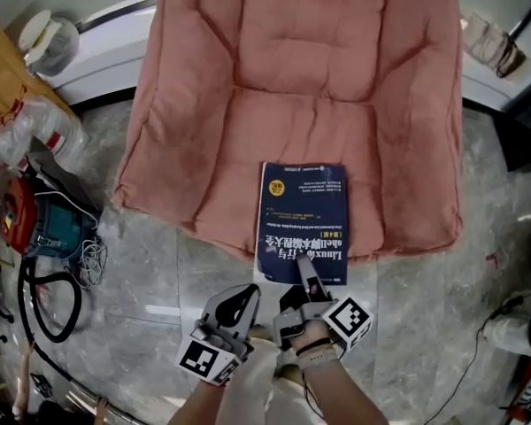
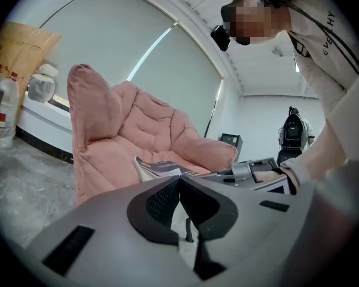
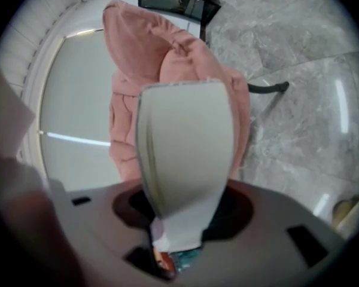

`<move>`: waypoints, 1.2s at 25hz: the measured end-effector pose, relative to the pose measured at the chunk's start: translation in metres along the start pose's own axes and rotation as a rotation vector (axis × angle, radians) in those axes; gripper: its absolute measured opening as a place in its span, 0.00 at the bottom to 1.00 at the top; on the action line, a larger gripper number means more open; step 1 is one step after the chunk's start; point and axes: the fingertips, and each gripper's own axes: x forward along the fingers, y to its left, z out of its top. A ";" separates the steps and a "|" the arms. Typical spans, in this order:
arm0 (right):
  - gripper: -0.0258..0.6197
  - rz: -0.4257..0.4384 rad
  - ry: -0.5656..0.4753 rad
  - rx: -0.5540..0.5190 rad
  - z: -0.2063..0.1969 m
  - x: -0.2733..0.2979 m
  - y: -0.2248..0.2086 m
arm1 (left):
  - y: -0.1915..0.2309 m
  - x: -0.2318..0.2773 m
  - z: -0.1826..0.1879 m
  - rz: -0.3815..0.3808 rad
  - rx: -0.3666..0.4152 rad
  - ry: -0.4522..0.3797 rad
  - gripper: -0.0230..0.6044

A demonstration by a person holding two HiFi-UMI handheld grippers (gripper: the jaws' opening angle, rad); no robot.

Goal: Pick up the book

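**Q:** Two grippers show; which one has the book (image 1: pixel 303 215)?

**A:** The right gripper (image 1: pixel 302 267). Its jaws are clamped on the book's near edge, one above the cover and one beneath.

**Q:** Where does the book lie?

**A:** Dark blue cover up, on the front of the pink armchair (image 1: pixel 203 113) seat. Its near end sticks out past the cushion's edge over the grey marble floor (image 1: pixel 159 282).

**Q:** And the left gripper (image 1: pixel 239 301)?

**A:** Just beside the right one, clear of the book, with its jaws pressed together on nothing.
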 end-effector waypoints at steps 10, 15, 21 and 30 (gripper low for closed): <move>0.32 0.047 0.008 0.009 0.003 -0.005 0.014 | 0.006 0.006 0.023 0.005 -0.014 0.001 0.05; 0.31 0.093 0.009 -0.004 0.006 -0.009 0.025 | 0.006 0.006 0.030 0.000 -0.017 0.006 0.05; 0.31 0.119 0.024 -0.032 0.008 -0.008 0.029 | 0.009 0.008 0.038 -0.007 -0.019 0.001 0.05; 0.31 0.110 0.037 -0.040 0.006 -0.005 0.026 | 0.012 0.010 0.037 -0.013 -0.025 0.012 0.05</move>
